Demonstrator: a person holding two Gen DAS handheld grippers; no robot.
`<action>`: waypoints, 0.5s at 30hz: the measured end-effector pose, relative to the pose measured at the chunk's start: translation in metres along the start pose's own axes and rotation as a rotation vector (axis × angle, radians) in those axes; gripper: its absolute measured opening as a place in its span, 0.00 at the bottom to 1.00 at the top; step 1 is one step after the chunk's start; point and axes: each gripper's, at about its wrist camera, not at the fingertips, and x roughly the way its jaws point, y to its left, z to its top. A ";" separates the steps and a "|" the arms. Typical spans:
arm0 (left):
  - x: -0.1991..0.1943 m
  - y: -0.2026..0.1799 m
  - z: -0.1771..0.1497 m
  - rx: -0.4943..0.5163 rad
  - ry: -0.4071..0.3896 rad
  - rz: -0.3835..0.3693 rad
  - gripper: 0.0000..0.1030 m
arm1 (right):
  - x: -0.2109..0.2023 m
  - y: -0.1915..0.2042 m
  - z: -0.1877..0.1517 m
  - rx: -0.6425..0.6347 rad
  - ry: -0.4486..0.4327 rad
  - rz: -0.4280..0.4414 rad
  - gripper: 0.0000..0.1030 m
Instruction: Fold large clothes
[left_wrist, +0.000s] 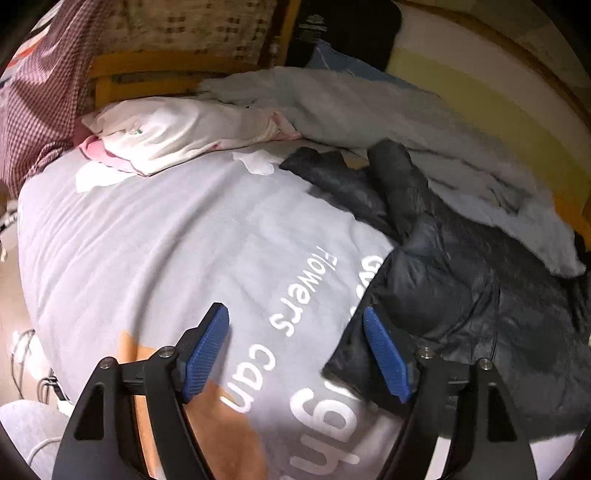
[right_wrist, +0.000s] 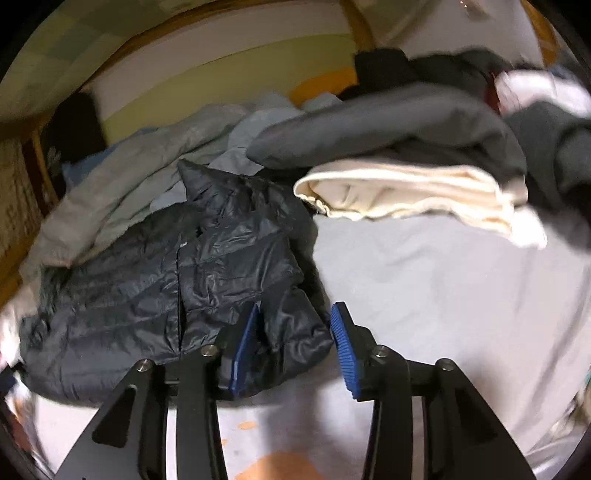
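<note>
Left wrist view: "flowers can" on grey sheet (left_wrist: 147, 240); both hand-held grippers (left_wrist: 297, 354) (right_wrist: 293, 347) gape, empty.

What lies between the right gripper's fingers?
In the right wrist view, a corner of the black puffer jacket sits between the right gripper fingers, unpinched.

Home bedroom, grey printed duvet (left_wrist: 147, 240) on a wooden-framed bed (left_wrist: 122, 70), loose clothes pile (right_wrist: 406, 147)

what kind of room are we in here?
Likely a bedroom: a bed sheet printed with words, a wooden bed frame behind it, and loose clothes piled around a dark puffer jacket.
</note>
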 end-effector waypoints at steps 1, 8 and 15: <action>-0.003 0.001 0.002 -0.011 -0.008 -0.014 0.72 | -0.006 0.002 0.001 -0.017 -0.035 -0.016 0.43; -0.026 -0.002 0.008 0.009 -0.068 -0.092 0.73 | -0.036 0.025 0.007 -0.114 -0.155 0.042 0.67; -0.039 -0.006 0.060 0.053 -0.105 -0.129 0.73 | -0.033 0.037 0.009 -0.138 -0.111 0.076 0.67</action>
